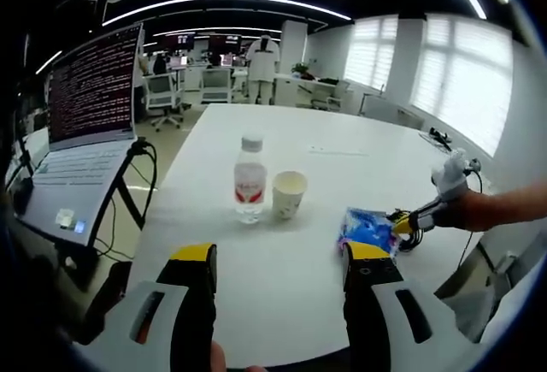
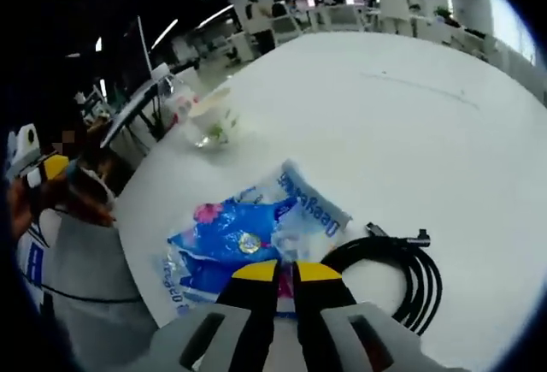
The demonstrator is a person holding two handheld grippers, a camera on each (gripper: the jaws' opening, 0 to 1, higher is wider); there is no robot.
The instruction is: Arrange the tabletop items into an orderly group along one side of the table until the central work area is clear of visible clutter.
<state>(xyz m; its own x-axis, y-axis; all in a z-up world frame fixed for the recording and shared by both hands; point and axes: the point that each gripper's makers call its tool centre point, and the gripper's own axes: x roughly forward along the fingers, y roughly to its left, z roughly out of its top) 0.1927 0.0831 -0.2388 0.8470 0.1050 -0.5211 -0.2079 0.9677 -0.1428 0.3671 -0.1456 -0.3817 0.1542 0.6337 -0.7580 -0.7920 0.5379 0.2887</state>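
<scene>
Pinching the blue packet [image 2: 248,239] at its near edge, the right gripper [image 2: 285,271] has its jaws pressed nearly together on it, the black cable [image 2: 402,269] at three o'clock. Best drag it low toward the bottle [image 1: 249,180] and cup [image 1: 289,194]. The left gripper [image 1: 278,256] hangs spread, empty.

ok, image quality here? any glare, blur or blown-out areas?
Left gripper view: windows at right blown out, ceiling light strips bright, water bottle and paper cup sharp, fisheye bends the table edge. Right gripper view: softer, motion-smeared at the edges, blue packet readable.
</scene>
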